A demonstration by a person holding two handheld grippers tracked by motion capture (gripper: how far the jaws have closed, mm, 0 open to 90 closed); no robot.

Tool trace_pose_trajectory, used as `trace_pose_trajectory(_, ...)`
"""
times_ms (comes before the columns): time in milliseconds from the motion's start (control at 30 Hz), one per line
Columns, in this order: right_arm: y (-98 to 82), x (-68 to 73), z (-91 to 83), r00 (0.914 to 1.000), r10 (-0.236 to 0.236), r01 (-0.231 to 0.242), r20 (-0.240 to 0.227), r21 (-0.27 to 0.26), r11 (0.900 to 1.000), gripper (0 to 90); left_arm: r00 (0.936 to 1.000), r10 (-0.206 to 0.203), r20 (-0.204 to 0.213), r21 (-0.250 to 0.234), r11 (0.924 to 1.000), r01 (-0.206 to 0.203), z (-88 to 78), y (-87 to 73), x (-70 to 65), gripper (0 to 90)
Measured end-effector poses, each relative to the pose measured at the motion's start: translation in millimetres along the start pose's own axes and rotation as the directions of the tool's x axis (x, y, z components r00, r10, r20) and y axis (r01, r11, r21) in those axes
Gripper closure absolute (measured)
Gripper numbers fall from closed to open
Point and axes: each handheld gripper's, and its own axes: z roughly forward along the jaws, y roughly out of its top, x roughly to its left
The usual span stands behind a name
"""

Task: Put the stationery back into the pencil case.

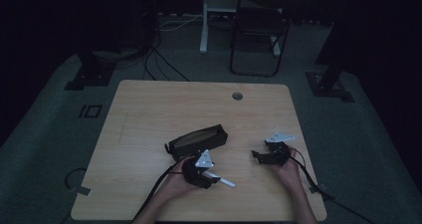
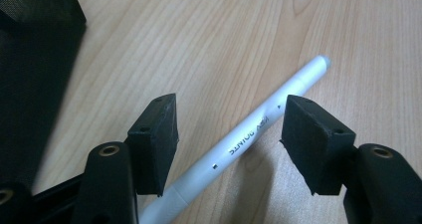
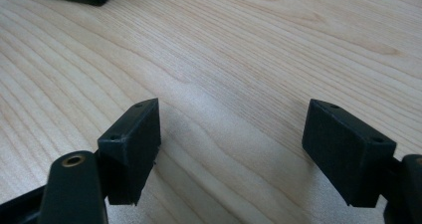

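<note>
2 forearms come in from the near edge of the pale wooden table (image 1: 149,114), each hand wrapped around a black two-jaw gripper. The left gripper (image 1: 211,176) sits low over the tabletop near the front middle, its grey three-cornered plate facing up and its cable trailing back off the near edge. The right gripper (image 1: 257,156) is held well apart from it, to its right, jaws pointing toward the table's middle.

From the left gripper (image 2: 226,134) view, the jaws stand wide apart with a slim white plastic pen (image 2: 249,134) lying slantwise on the wood between them. Whether either pad touches the pen cannot be told; the jaws are not closed on it. Dark printed lettering runs along its barrel, too blurred to read, and its rounded tip reaches past the right-hand pad. The high view shows that pen (image 1: 225,180) only as a short pale stick jutting out beyond the left gripper.

Just ahead of the left gripper lies a long black fabric pencil case (image 1: 197,140), open at the top; its mesh wall (image 2: 30,69) fills that view's left edge.

The right gripper (image 3: 231,147) view shows jaws spread wide over bare wood grain, gripping nothing.
</note>
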Motion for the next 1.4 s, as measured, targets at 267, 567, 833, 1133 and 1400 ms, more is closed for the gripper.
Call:
trace_pose_trajectory(267, 0.0, 0.0, 0.0, 1.0000, 0.000, 0.000, 0.000, 0.000, 1.000, 22.9, 0.9998, 0.004, 0.017, 0.044, 0.9990, -0.004, 6.6, -4.8, 0.3, 44.9)
trace_pose_trajectory(567, 0.0, 0.0, 0.0, 1.0000, 0.000, 0.000, 0.000, 0.000, 1.000, 22.9, 0.9999, -0.002, 0.014, 0.048, 0.9988, 0.001, -1.4, -10.9, 6.2, 55.1)
trace_pose_trajectory(833, 0.0, 0.0, 0.0, 1.0000, 0.000, 0.000, 0.000, 0.000, 1.000, 22.9, 0.9999, 0.006, -0.012, 0.063, 0.9980, -0.005, -8.5, -16.0, 7.5, 64.4)
trace_pose_trajectory(1133, -0.1, -0.6, -0.1, 1.0000, 0.003, -0.003, -0.004, -0.001, 1.000, 22.9, 0.9999, 0.005, -0.011, 0.083, 0.9965, -0.005, -19.0, -23.6, 6.6, 73.4)
trace_pose_trajectory(1400, -0.1, -0.6, -0.1, 1.0000, 0.003, -0.003, -0.004, -0.001, 1.000, 22.9, 0.9998, -0.011, -0.014, 0.086, 0.9962, 0.012, -24.2, -28.3, 6.2, 78.3)
